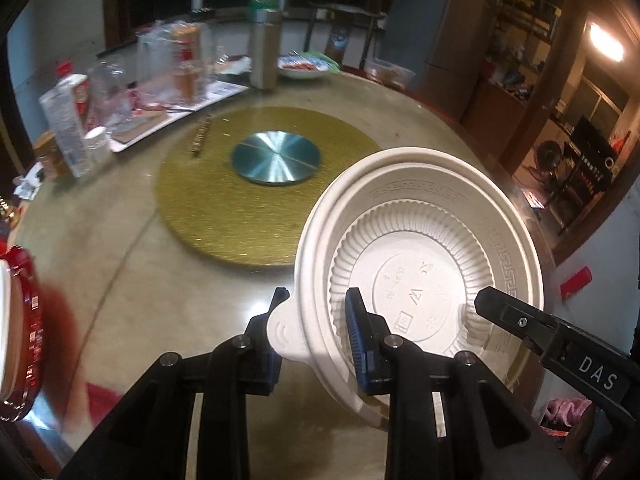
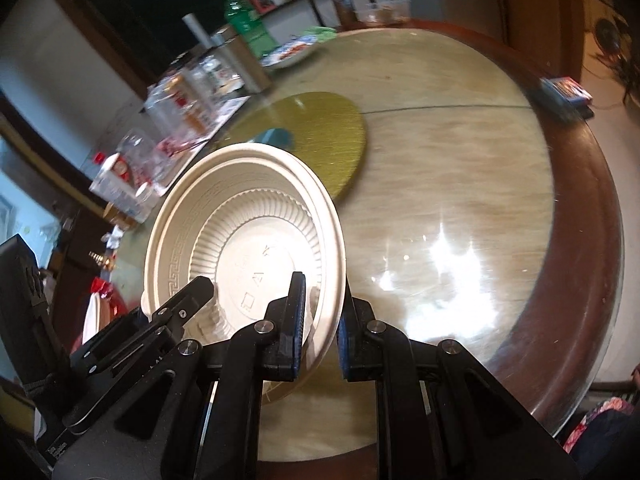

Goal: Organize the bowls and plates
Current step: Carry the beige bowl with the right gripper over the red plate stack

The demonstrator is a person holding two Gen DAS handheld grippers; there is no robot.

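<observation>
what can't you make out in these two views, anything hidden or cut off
- Left wrist view: the white bowl's near underside, hidden by the left claw.
- Left wrist view: the red container, cut by the left edge and blurred.
- Right wrist view: bottles and packages at the table's far side, too blurred to read.

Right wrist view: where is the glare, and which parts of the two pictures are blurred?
Right wrist view: bright starburst glare on the glass table top, right of the cream bowl; the bottles at the far left edge are smeared. Left wrist view: no such glare; the red object at the left edge is blurred, while a lamp flares at upper right.
</observation>
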